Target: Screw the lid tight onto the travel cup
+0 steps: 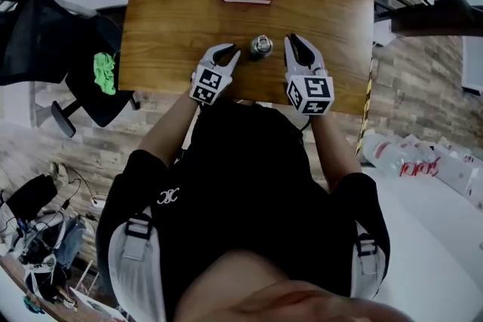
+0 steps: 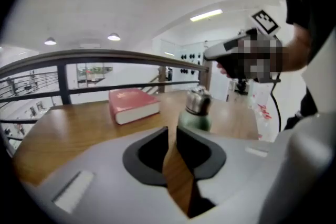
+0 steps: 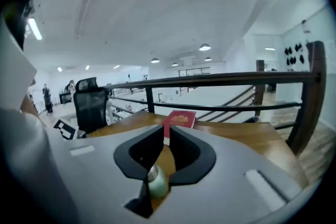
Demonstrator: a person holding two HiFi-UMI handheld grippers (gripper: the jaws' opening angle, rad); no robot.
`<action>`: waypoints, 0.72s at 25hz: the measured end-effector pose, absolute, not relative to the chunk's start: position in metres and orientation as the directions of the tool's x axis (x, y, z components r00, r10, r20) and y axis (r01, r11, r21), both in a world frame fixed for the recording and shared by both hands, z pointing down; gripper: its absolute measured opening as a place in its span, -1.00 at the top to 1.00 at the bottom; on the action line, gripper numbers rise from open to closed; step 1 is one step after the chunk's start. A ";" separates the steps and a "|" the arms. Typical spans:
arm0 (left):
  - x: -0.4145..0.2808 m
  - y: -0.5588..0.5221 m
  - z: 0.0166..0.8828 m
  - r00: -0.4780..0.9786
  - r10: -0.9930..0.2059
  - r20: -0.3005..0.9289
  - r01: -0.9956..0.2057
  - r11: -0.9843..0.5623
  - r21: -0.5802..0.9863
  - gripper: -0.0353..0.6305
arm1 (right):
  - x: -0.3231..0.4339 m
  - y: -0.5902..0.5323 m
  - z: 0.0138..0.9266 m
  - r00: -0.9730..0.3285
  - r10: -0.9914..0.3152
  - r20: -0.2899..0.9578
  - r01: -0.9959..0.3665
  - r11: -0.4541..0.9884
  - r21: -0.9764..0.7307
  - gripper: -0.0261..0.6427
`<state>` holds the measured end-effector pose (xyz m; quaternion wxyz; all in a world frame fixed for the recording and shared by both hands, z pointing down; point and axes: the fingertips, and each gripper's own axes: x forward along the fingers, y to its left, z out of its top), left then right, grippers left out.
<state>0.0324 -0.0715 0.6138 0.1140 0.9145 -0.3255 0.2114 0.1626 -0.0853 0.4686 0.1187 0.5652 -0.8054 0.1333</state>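
Wooden table (image 1: 166,26) at upper centre bears the travel cup (image 1: 261,50), its lid (image 2: 198,100) seated, between the left gripper (image 1: 229,50) and right gripper (image 1: 296,41), both all but closed and empty; tightening looks unstarted, so each must next open and grasp body and lid.

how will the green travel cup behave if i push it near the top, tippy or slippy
The travel cup stands upright, tall and narrow, so a push near its shiny lid would probably tip it. Its smooth round body may slip in a loose grip and would likely roll on the wooden table if knocked over.
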 end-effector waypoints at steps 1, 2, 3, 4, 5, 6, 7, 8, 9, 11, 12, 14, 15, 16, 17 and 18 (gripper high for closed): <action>0.023 -0.077 0.601 0.672 -0.598 0.436 -0.689 -0.721 0.074 0.64 | 0.170 -0.090 0.462 -0.310 -0.898 0.313 -0.951 0.289 -0.110 0.86; 0.013 -0.084 0.588 0.645 -0.644 0.411 -0.728 -0.681 0.074 0.73 | 0.175 -0.095 0.457 -0.292 -0.912 0.287 -0.956 0.265 -0.129 0.91; 0.004 -0.091 0.574 0.619 -0.685 0.383 -0.760 -0.646 0.072 0.73 | 0.178 -0.100 0.452 -0.281 -0.923 0.264 -0.958 0.252 -0.140 0.91; -0.003 -0.098 0.558 0.596 -0.721 0.353 -0.785 -0.615 0.069 0.73 | 0.179 -0.107 0.447 -0.277 -0.930 0.242 -0.958 0.249 -0.143 0.91; -0.009 -0.105 0.540 0.574 -0.753 0.322 -0.807 -0.587 0.064 0.74 | 0.178 -0.113 0.442 -0.278 -0.935 0.220 -0.958 0.252 -0.139 0.91; -0.014 -0.111 0.522 0.551 -0.782 0.292 -0.826 -0.561 0.056 0.74 | 0.178 -0.118 0.435 -0.281 -0.939 0.201 -0.957 0.259 -0.127 0.91; -0.018 -0.115 0.504 0.527 -0.807 0.264 -0.843 -0.536 0.045 0.74 | 0.177 -0.121 0.428 -0.284 -0.941 0.183 -0.957 0.267 -0.110 0.91; -0.022 -0.119 0.486 0.503 -0.831 0.239 -0.859 -0.511 0.032 0.74 | 0.177 -0.124 0.419 -0.287 -0.943 0.168 -0.957 0.275 -0.091 0.91; -0.027 -0.123 0.467 0.476 -0.852 0.217 -0.875 -0.484 0.018 0.74 | 0.176 -0.128 0.409 -0.286 -0.946 0.153 -0.958 0.278 -0.073 0.91; -0.040 -0.129 0.430 0.417 -0.891 0.182 -0.906 -0.424 0.000 0.74 | 0.174 -0.136 0.388 -0.281 -0.952 0.123 -0.960 0.276 -0.054 0.91; -0.047 -0.131 0.413 0.384 -0.908 0.168 -0.921 -0.391 -0.007 0.74 | 0.174 -0.139 0.378 -0.279 -0.954 0.107 -0.960 0.276 -0.051 0.91; -0.058 -0.132 0.380 0.318 -0.938 0.140 -0.945 -0.326 -0.031 0.74 | 0.174 -0.144 0.360 -0.277 -0.958 0.077 -0.961 0.274 -0.047 0.91; -0.063 -0.132 0.366 0.289 -0.949 0.125 -0.954 -0.296 -0.046 0.74 | 0.174 -0.145 0.352 -0.276 -0.959 0.061 -0.961 0.274 -0.050 0.92; -0.066 -0.131 0.354 0.263 -0.958 0.111 -0.961 -0.271 -0.061 0.74 | 0.174 -0.145 0.345 -0.276 -0.960 0.043 -0.960 0.274 -0.053 0.92; -0.068 -0.129 0.344 0.241 -0.965 0.100 -0.966 -0.249 -0.073 0.74 | 0.174 -0.145 0.340 -0.277 -0.961 0.025 -0.960 0.276 -0.052 0.92; -0.069 -0.128 0.338 0.225 -0.970 0.092 -0.969 -0.232 -0.080 0.74 | 0.174 -0.144 0.337 -0.278 -0.960 0.011 -0.960 0.278 -0.047 0.92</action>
